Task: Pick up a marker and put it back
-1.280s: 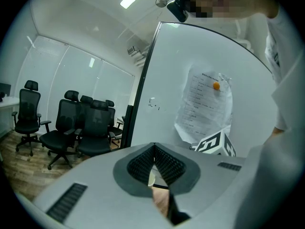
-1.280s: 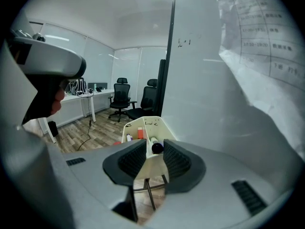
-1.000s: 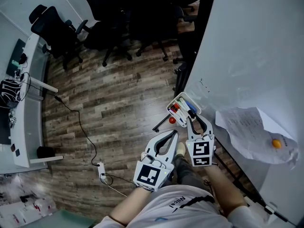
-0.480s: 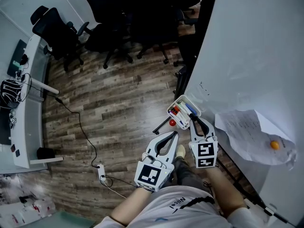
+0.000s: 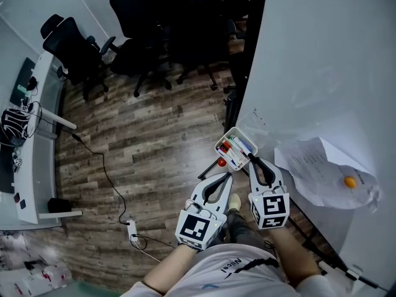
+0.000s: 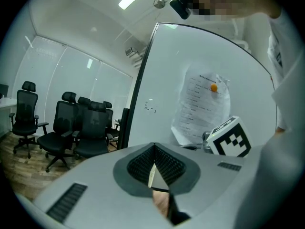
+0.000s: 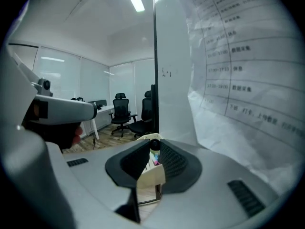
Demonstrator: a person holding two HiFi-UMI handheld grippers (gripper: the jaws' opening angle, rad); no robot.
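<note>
A white marker tray point(image 5: 218, 146) hangs at the whiteboard's lower edge, holding a red marker point(image 5: 226, 147) and a blue marker point(image 5: 242, 146). My right gripper point(image 5: 252, 159) sits at the tray's near corner. Its jaws have just been closing and now pinch a black marker point(image 7: 154, 146), seen end-on between the tips point(image 7: 153, 149) above the tray's cream wall point(image 7: 150, 175). My left gripper point(image 5: 228, 176) hovers to the left of the tray, shut with nothing in it; its pads meet at the tips point(image 6: 153, 147).
The whiteboard point(image 5: 322, 60) fills the right side, with a crumpled printed sheet point(image 5: 315, 166) pinned by an orange magnet point(image 5: 350, 182). A small red ball point(image 5: 221, 163) shows just below the tray. Black office chairs point(image 5: 154, 17), a white desk point(image 5: 31, 122) and a floor cable point(image 5: 105, 166) lie beyond.
The right gripper's jaws have narrowed around the black marker, and the gripper has lifted a little at the tray's near corner. The left gripper has kept still.
</note>
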